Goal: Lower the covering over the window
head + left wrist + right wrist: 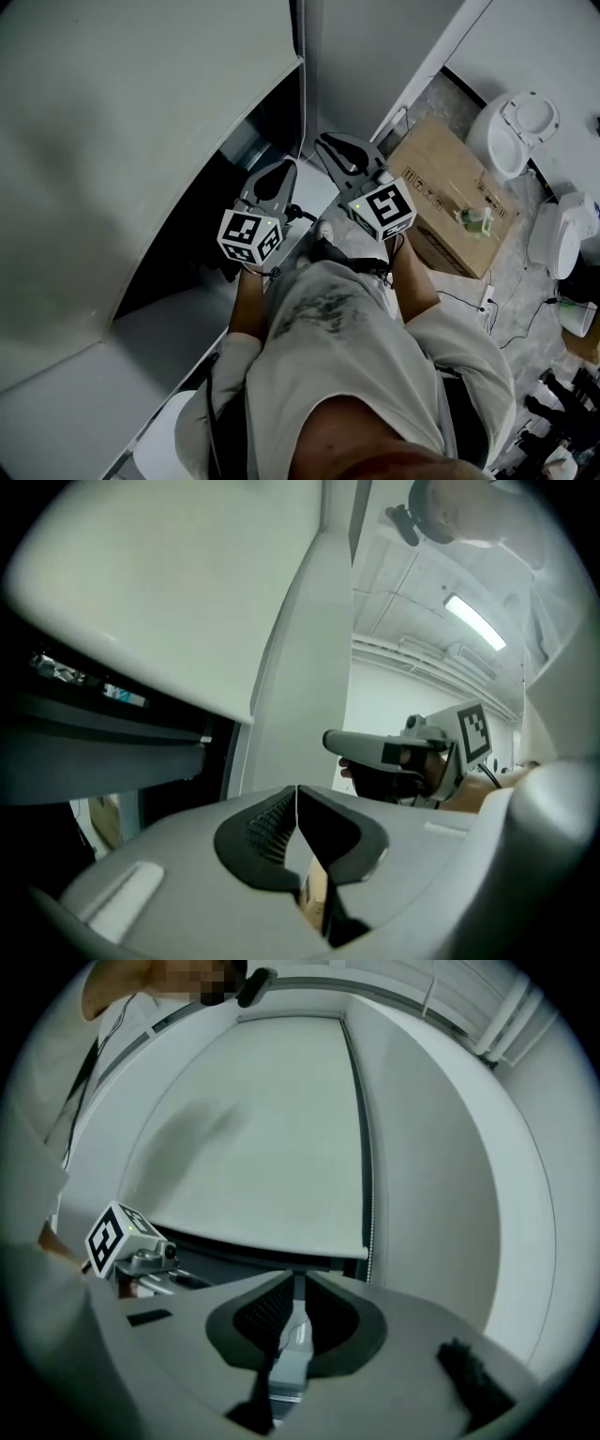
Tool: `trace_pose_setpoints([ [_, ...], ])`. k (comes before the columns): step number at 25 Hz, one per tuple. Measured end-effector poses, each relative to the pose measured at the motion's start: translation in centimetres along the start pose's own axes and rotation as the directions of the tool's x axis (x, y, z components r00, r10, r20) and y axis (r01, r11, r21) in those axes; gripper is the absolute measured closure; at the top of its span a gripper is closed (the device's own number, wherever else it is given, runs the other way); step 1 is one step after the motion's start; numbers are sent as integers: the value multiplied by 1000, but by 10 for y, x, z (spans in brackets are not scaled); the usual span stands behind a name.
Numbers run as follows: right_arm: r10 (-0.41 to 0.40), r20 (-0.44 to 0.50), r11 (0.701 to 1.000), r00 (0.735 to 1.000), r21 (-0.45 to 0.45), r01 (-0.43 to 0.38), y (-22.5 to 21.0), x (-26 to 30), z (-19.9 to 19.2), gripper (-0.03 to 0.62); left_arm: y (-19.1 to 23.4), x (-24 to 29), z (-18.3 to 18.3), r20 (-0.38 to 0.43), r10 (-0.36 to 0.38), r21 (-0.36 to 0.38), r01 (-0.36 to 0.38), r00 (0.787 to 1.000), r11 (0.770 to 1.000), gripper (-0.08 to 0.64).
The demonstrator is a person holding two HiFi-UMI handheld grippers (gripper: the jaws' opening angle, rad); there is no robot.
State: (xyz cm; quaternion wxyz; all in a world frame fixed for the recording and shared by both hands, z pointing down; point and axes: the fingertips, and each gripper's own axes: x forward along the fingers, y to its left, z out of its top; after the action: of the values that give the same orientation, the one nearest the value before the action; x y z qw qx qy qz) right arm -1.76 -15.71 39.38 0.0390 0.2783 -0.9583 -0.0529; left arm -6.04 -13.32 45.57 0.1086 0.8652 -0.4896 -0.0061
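The roller blind (141,141) is a smooth, pale, matte sheet. Its straight bottom edge hangs partway down, with the dark window opening (187,262) below it. The pull cord (302,84) runs down the blind's right edge, beside a plain white wall (441,1176). Both grippers point level near the blind's lower right corner. The left gripper (297,803) is clamped on the cord. The right gripper (298,1290) has its ribbed jaws slightly apart, with nothing pressed between them.

no legible text, cardboard box (450,192) print too small to read
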Motion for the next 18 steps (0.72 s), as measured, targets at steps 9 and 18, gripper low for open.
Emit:
trace_pose_setpoints([
  [9, -10, 45, 999, 999, 34, 8, 7, -21, 28, 575, -14, -22, 66, 117, -35, 69, 27, 993, 997, 554],
  [18, -2, -6, 995, 1000, 103, 3, 15, -32, 8, 575, -20, -27, 62, 107, -40, 63, 34, 993, 997, 554],
])
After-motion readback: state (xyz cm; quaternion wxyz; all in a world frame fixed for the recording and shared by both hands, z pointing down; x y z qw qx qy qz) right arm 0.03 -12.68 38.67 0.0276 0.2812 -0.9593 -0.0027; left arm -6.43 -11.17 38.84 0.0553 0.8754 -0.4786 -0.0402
